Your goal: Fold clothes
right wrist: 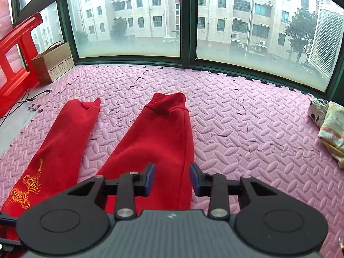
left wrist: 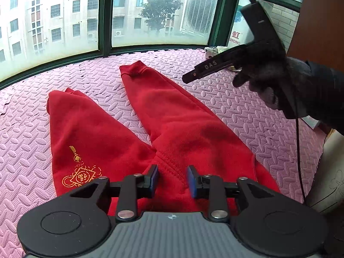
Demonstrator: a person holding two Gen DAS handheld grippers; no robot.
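Red sweatpants [left wrist: 172, 118] lie flat on the pink foam mat [left wrist: 247, 107], both legs pointing toward the window. A gold emblem [left wrist: 82, 175] marks the left leg. My left gripper [left wrist: 173, 180] hovers open over the crotch seam, with nothing between its blue pads. A gloved hand [left wrist: 268, 75] holds my right gripper [left wrist: 193, 75] in the air above the right leg. In the right wrist view the right gripper [right wrist: 172, 178] is open over the outer edge of the right leg [right wrist: 154, 139], above the cloth and gripping nothing. The ribbed cuff [right wrist: 165, 103] lies farther ahead.
A cardboard box [right wrist: 53, 64] and a red plastic stool [right wrist: 17, 64] stand at the left by the window. A cable [right wrist: 21, 103] trails on the floor there. Crumpled floral cloth [right wrist: 329, 124] lies at the mat's right edge. A black cord [left wrist: 298, 150] hangs from the gloved hand.
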